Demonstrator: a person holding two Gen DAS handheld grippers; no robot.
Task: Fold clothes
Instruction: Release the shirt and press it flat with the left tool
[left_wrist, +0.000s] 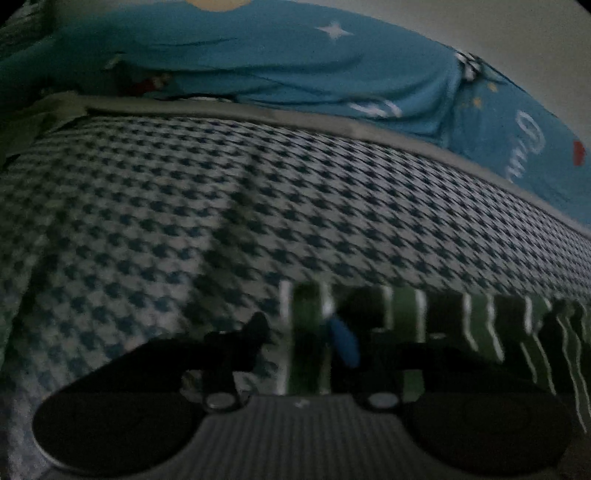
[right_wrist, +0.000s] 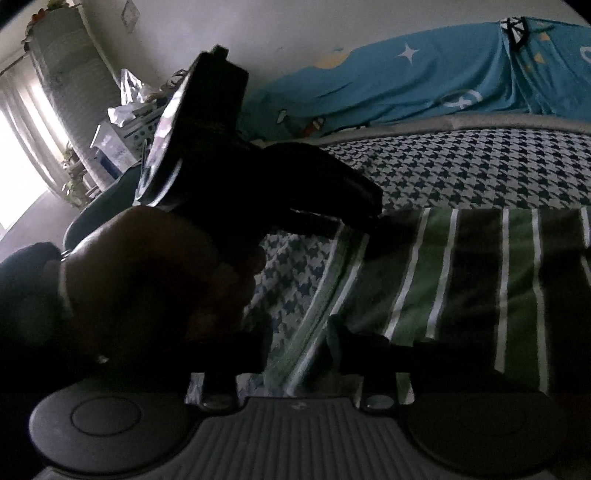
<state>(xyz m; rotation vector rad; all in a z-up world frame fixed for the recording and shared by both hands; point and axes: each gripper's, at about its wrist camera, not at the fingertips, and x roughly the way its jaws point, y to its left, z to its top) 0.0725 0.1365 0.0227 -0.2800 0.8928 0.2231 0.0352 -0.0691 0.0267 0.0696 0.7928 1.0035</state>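
1. While both tools sit low over the bed (left_wrist: 184, 206), the striped garment (right_wrist: 480, 280) lies flat on the houndstooth cover, at the near side, well apart from the blue quilt (left_wrist: 295, 74) heaped along the far side.
2. Progress, my reading: the cloth is spread smooth and its far edge is straight. Its left edge looks doubled in the right wrist view, so I judge at least 1 fold is already laid. Its right end runs out of both views, so I cannot say how many folds are left. No finished stack is in view.
3. Left tool (left_wrist: 301, 332): fingers stand apart, and the garment's left edge lies in the gap. The view is blurred, but I see no pinch, so I call it open. In the right wrist view its tips are down at the garment's far left corner, with a hand (right_wrist: 147, 280) wrapped around the handle.
4. Right tool (right_wrist: 299, 343): very dark, but the fingers are spread with the near left edge of the cloth between them. No grip that I can make out.
5. Orientation: the green, dark and white stripes run from near to far. The garment's long axis, as I judge it, runs left to right across both views, parallel to the bed's far edge and crossing the stripes.
6. I cannot tell which end is the collar or the hem. No neckline or sleeve shows.
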